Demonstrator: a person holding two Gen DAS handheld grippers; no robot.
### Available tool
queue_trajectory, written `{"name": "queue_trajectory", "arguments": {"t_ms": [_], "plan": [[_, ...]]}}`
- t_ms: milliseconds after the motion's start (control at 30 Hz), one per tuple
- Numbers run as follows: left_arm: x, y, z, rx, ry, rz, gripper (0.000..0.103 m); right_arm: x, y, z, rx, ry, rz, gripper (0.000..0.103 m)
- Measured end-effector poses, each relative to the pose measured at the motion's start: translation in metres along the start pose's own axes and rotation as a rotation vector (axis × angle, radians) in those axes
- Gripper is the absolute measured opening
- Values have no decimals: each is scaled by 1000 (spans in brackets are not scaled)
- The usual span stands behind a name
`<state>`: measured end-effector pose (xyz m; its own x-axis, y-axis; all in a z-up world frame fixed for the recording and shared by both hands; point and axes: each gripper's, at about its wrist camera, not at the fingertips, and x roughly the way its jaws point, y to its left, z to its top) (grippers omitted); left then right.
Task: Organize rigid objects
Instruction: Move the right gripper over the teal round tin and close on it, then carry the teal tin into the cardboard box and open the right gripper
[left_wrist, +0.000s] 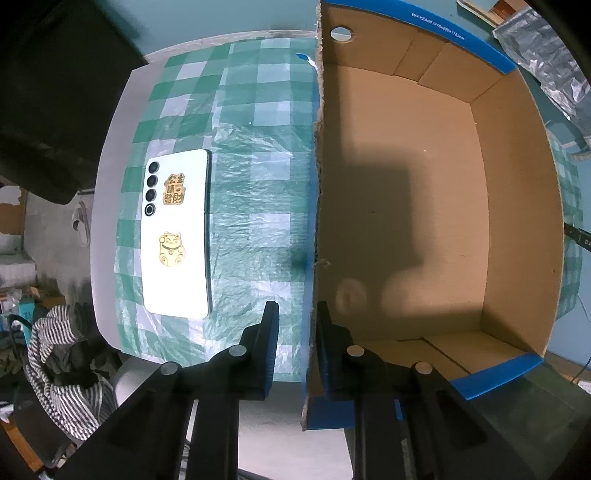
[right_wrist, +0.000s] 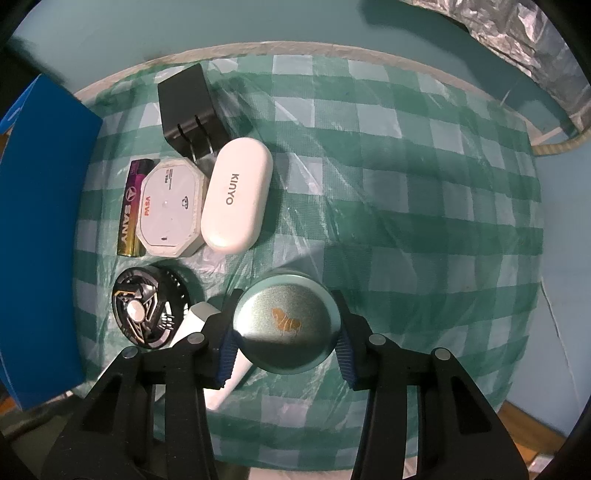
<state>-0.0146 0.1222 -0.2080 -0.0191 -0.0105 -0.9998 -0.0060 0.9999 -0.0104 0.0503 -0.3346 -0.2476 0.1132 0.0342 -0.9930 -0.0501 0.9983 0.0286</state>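
Teal round tin (right_wrist: 286, 323) sits gripped in the right gripper (right_wrist: 286, 339) jaws; left gripper (left_wrist: 295, 332) jaws straddle, slightly parted, the cardboard box (left_wrist: 517, 206) wall

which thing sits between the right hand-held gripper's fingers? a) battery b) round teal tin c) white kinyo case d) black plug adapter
b, the right hand-held gripper has a finger on each side of the round teal tin; the white kinyo case lies apart, farther up the cloth.
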Motion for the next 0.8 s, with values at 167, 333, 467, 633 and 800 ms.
{"name": "queue_trajectory", "arguments": {"t_ms": [167, 333, 467, 633, 800], "plan": [[3, 2, 0, 2, 15, -8, 14, -11, 1, 5, -4, 3, -2, 44], [4, 1, 0, 16, 16, -12, 11, -25, 12, 7, -22, 3, -10, 44], [3, 1, 1, 17, 13, -16, 10, -39, 24, 12, -39, -4, 3, 44], [4, 1, 0, 20, 18, -16, 9, -59, 42, 19, -79, -20, 21, 44], [6, 1, 0, 24, 24, -16, 9, -87, 68, 24, -144, -54, 56, 44]]}}
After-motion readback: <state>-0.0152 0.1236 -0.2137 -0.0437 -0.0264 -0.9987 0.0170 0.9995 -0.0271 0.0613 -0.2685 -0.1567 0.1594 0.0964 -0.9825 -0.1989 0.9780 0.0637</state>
